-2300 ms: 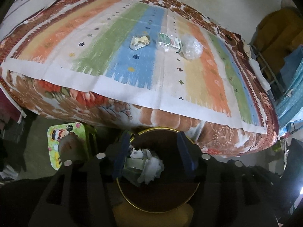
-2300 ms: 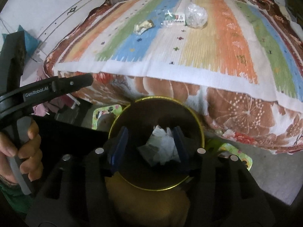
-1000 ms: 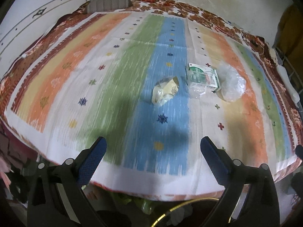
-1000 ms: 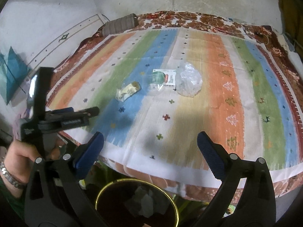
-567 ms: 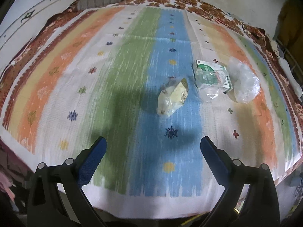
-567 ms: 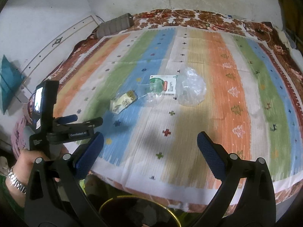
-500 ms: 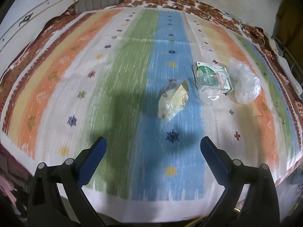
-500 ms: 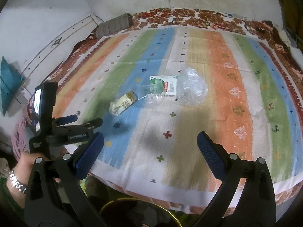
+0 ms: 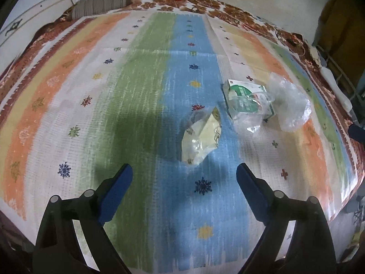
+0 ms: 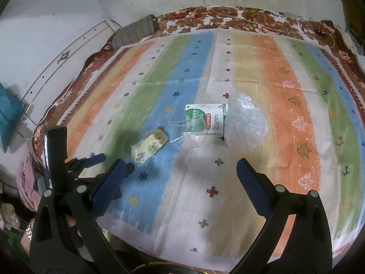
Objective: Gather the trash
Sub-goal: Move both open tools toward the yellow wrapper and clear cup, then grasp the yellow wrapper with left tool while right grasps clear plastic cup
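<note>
Both claws hang spread wide and empty over the bed (image 9: 57, 96), which is covered by a striped cloth (image 10: 285, 125): the left claw (image 9: 184, 178) points at a crumpled yellowish wrapper (image 9: 202, 140) lying just ahead of its blue pads on the blue stripe. The right claw (image 10: 181, 171) faces the green-and-white packet (image 10: 205, 119), which lies between that wrapper and a clear plastic bag (image 10: 247, 122). A scrap of clear film (image 9: 247, 123) overlaps the packet's near edge.
</note>
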### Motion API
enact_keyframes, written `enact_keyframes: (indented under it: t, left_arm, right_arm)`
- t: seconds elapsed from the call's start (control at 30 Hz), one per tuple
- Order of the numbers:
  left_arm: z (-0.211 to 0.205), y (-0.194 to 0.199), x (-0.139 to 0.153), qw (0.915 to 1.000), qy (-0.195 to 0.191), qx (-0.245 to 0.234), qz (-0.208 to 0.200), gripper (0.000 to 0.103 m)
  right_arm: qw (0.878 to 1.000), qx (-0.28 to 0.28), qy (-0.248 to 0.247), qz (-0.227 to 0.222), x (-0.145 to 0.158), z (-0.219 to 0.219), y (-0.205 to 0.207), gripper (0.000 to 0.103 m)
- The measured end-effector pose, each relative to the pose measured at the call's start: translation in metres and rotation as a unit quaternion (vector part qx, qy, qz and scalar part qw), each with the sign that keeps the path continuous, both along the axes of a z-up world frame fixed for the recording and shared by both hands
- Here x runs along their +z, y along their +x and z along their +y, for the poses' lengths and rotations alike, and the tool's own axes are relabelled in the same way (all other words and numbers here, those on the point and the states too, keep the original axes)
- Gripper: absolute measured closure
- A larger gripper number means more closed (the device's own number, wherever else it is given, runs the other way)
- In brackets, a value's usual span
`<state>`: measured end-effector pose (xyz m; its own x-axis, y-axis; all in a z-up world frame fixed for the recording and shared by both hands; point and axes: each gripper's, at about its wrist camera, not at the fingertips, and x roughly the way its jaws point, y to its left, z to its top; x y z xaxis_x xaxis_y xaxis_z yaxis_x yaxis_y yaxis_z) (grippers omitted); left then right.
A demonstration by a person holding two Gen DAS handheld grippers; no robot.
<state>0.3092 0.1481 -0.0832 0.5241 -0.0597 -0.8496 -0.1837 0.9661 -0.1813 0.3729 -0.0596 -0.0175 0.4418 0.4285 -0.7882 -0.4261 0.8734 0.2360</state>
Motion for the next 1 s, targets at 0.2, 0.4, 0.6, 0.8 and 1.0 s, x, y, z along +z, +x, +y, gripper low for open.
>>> enact_keyframes:
  t: [0.2, 0.4, 0.6, 0.8, 1.0]
  left_arm:
    - [0.007, 0.010, -0.002, 0.9997, -0.014, 0.015, -0.010, 0.014]
    - [0.008, 0.018, -0.009, 0.9997, -0.023, 0.011, -0.003, 0.020]
    - [0.017, 0.024, -0.016, 0.9992, -0.039, 0.001, -0.009, 0.027]
    - [0.013, 0.029, -0.032, 0.9987, -0.050, 0.004, 0.003, 0.033]
    - [0.006, 0.034, -0.036, 0.9985, -0.055, 0.003, 0.002, 0.048]
  right_arm:
    - [1.000, -0.006, -0.003, 0.012, -0.011, 0.017, 0.021, 0.015]
    - [1.000, -0.011, -0.009, 0.020, -0.026, 0.033, 0.053, 0.024]
    - [0.999, -0.029, -0.017, 0.036, -0.043, 0.038, 0.090, 0.034]
    - [0.997, -0.031, -0.022, 0.063, -0.061, 0.046, 0.118, 0.039]
    - [0.995, -0.030, -0.060, 0.073, -0.085, 0.052, 0.128, 0.061]
